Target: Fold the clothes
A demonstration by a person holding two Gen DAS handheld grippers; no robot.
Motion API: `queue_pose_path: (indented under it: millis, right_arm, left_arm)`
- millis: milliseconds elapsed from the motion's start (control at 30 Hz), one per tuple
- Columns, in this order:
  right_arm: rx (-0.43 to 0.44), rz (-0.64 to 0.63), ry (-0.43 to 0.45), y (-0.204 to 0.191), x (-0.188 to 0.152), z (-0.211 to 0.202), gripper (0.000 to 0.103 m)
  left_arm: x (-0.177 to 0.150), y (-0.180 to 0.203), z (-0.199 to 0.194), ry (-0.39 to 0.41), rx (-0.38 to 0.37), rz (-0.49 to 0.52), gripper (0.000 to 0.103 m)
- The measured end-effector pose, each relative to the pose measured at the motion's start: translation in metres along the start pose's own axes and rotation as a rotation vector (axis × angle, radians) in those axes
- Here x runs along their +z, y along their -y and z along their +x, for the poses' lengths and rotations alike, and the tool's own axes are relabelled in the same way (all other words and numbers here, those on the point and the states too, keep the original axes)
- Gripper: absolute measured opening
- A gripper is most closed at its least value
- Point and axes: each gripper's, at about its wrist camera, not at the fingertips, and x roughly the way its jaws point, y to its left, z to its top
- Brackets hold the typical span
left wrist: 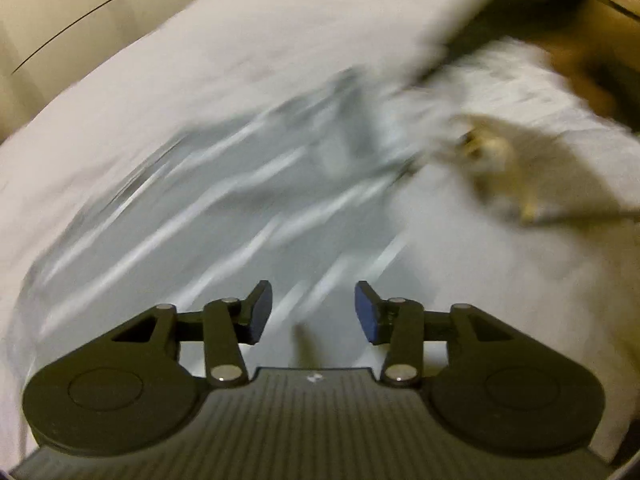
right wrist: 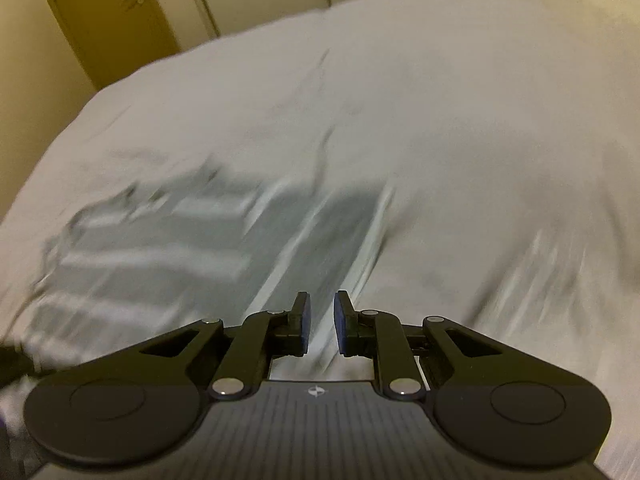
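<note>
both grippers sit low in their own views, ribbed grey bodies nearest the lens, each with a small white mark on the top edge too small to read; no writing is legible anywhere. left gripper [left wrist: 313, 311] has its blue-padded jaws spread wide with nothing between them. right gripper [right wrist: 320, 322] has its jaws drawn close but with a narrow gap, and whether cloth is caught there cannot be told. just ahead of both lies the shirt [left wrist: 224, 208], grey with pale stripes, heavily blurred, spread on the white bed [left wrist: 168, 64]. in the left view its stripes run diagonally from near the jaws up toward the right; in the right view [right wrist: 208, 248] it lies ahead and to the left, one striped band running up from between the jaws. beyond the bed are a brown door [right wrist: 112, 12] and beige wall [left wrist: 60, 4]; a blurred tan shape [left wrist: 492, 156] lies on the bed at right.
</note>
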Motion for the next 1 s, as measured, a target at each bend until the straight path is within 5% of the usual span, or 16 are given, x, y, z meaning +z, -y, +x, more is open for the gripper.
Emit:
queue_pose_path:
  millis: [133, 233, 500, 567, 667, 700, 733, 800, 1000]
  right_arm:
    - [0.037, 0.074, -0.098, -0.057, -0.087, -0.019, 0.038]
    - [0.049, 0.163, -0.170, -0.096, -0.150, -0.030, 0.038]
    - [0.077, 0.304, -0.239, -0.165, -0.235, -0.056, 0.047]
    - [0.080, 0.316, -0.234, -0.173, -0.240, -0.052, 0.049]
    - [0.051, 0.310, -0.245, -0.173, -0.247, -0.039, 0.049]
    - [0.046, 0.315, -0.254, -0.170, -0.249, -0.035, 0.043]
    - [0.047, 0.327, -0.267, -0.167, -0.251, -0.030, 0.023]
    - [0.041, 0.332, -0.283, -0.160, -0.252, -0.029, 0.003]
    - [-0.033, 0.244, -0.274, -0.130, -0.247, -0.079, 0.001]
  left_arm:
    - [-0.093, -0.074, -0.050, -0.088, 0.081, -0.166, 0.045]
    - [-0.154, -0.118, -0.088, -0.144, 0.076, -0.253, 0.045]
    - [-0.251, -0.165, -0.129, -0.226, -0.172, -0.492, 0.049]
    - [-0.258, -0.159, -0.122, -0.241, -0.234, -0.532, 0.043]
    - [-0.263, -0.144, -0.110, -0.263, -0.276, -0.545, 0.018]
    - [-0.262, -0.137, -0.109, -0.265, -0.274, -0.534, 0.009]
    - [-0.261, -0.133, -0.109, -0.263, -0.272, -0.525, 0.002]
    - [-0.258, -0.128, -0.112, -0.255, -0.265, -0.509, 0.000]
    - [-0.256, -0.152, -0.140, -0.228, -0.204, -0.538, 0.000]
